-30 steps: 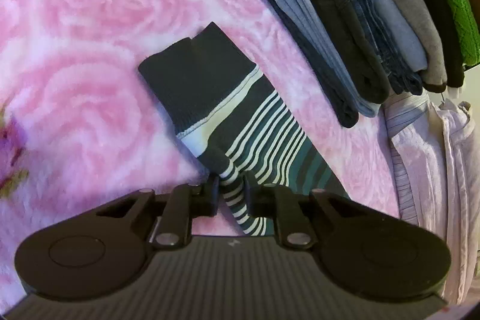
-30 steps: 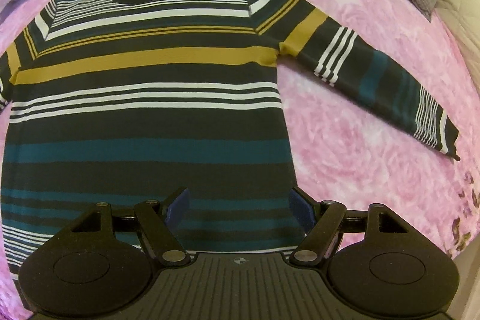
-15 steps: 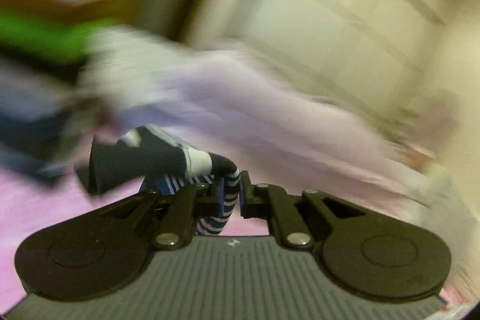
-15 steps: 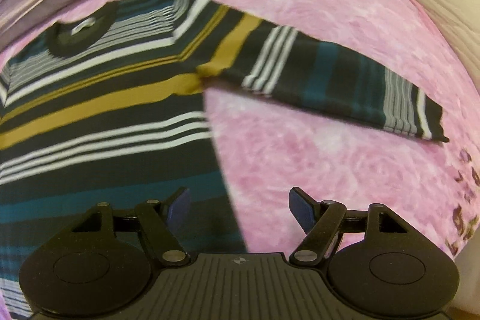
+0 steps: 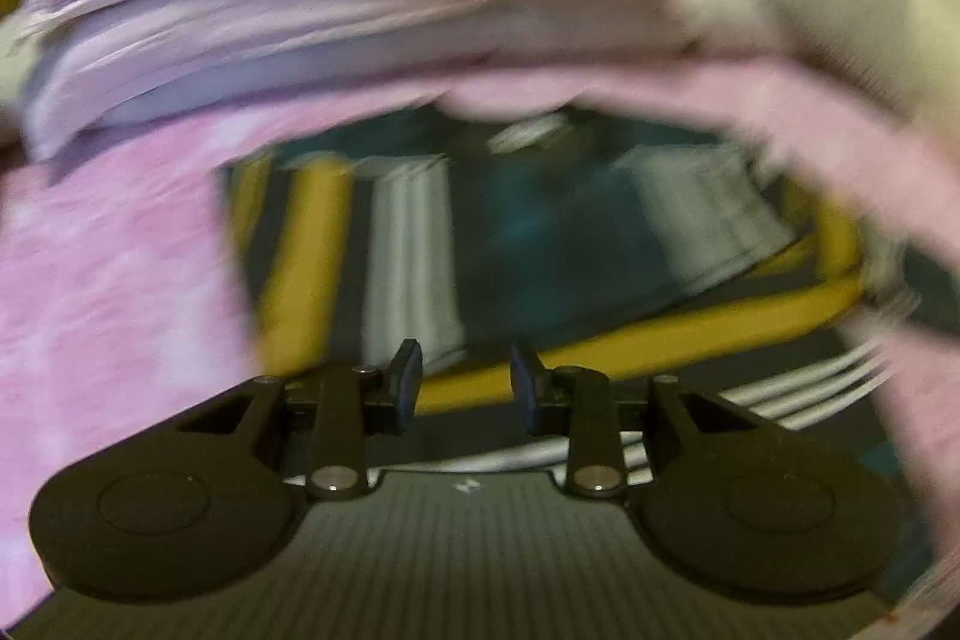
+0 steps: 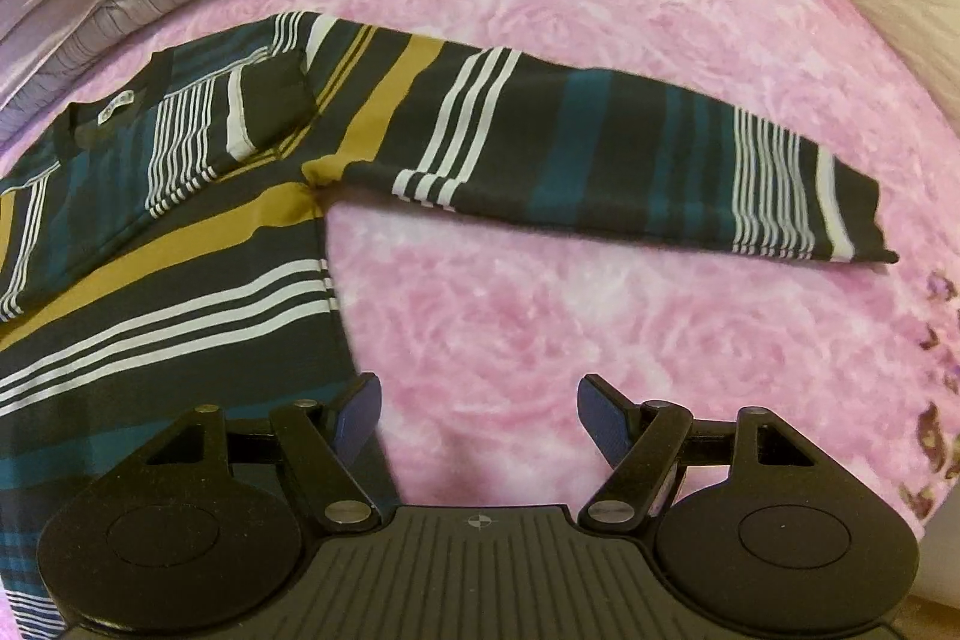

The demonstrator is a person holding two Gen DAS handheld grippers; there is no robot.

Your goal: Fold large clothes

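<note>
Sweater [image 6: 180,244] lies below left fingers [image 5: 408,382], opening and seemingly empty; right fingers [image 6: 360,412] spread.

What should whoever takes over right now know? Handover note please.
Left tool: jaws opening, nothing between them, over the striped sweater.
Right tool: open, empty, above the pink blanket beside the sweater's side edge.
Sweater lies face up on the blanket.
Done: one sleeve folded across the chest.
Left: the other sleeve is stretched out flat; fold it in, then fold the body.
</note>
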